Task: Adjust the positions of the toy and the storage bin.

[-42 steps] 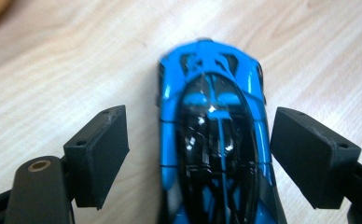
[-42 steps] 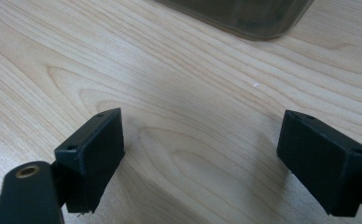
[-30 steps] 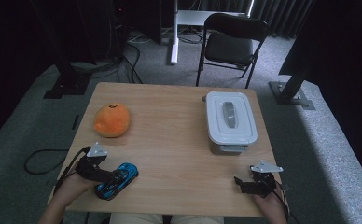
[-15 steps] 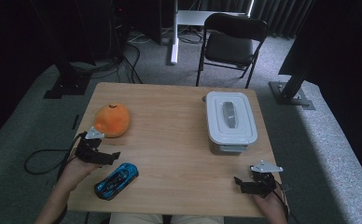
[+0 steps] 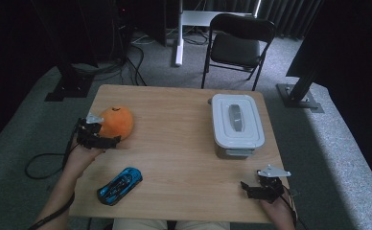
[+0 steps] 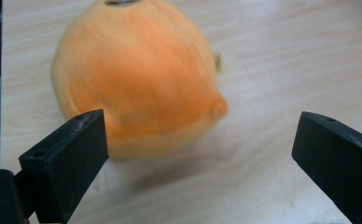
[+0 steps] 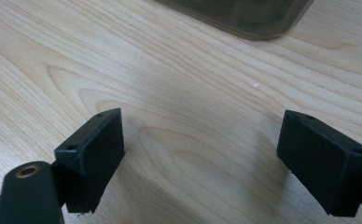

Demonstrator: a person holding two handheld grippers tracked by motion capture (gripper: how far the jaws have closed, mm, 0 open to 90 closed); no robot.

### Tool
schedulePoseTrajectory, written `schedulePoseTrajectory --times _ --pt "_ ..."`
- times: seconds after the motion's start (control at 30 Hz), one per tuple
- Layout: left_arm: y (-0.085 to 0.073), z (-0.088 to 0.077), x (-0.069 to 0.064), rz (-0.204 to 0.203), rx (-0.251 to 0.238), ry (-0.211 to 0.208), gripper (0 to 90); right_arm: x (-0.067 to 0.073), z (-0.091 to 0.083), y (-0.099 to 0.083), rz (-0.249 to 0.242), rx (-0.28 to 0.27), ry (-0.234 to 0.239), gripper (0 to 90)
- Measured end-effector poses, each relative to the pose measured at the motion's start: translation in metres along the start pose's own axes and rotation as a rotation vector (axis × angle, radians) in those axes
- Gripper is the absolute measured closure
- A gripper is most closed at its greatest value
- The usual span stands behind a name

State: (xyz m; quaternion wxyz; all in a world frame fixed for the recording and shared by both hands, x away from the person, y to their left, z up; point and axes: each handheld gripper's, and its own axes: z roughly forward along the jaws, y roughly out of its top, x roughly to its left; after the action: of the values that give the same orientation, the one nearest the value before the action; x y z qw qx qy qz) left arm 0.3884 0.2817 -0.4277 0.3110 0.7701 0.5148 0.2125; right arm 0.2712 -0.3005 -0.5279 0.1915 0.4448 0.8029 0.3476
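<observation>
A round orange plush fruit (image 5: 116, 121) sits on the bench (image 5: 174, 158), near its left edge and well apart from the blue toy car (image 5: 120, 185). Its soft, fuzzy skin has a dark stem mark on top, and its broad base rests flat on the wood.

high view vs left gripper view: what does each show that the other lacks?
High view alone: the blue toy car, the lidded grey container, the right gripper, a black chair beyond the table.

Left gripper view alone: the black pads seen close, standing apart with bare wood between them.

Both: the orange plush, the left gripper, the wooden table.
</observation>
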Motion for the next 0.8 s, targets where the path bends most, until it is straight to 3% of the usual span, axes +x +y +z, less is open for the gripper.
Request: schedulePoseTrajectory --times 0.3,0.4,0.8 --pt "0.02 0.023 0.012 -0.027 0.013 0.048 5.4 0.0 0.0 0.0 0.0 0.0 0.0 14.4" --pt "0.024 0.036 0.015 -0.043 0.041 0.048 6.4 0.0 0.0 0.0 0.0 0.0 0.0 14.4" --pt "0.028 0.064 0.018 -0.056 0.1 0.094 6.5 0.0 0.0 0.0 0.0 0.0 0.001 14.4"
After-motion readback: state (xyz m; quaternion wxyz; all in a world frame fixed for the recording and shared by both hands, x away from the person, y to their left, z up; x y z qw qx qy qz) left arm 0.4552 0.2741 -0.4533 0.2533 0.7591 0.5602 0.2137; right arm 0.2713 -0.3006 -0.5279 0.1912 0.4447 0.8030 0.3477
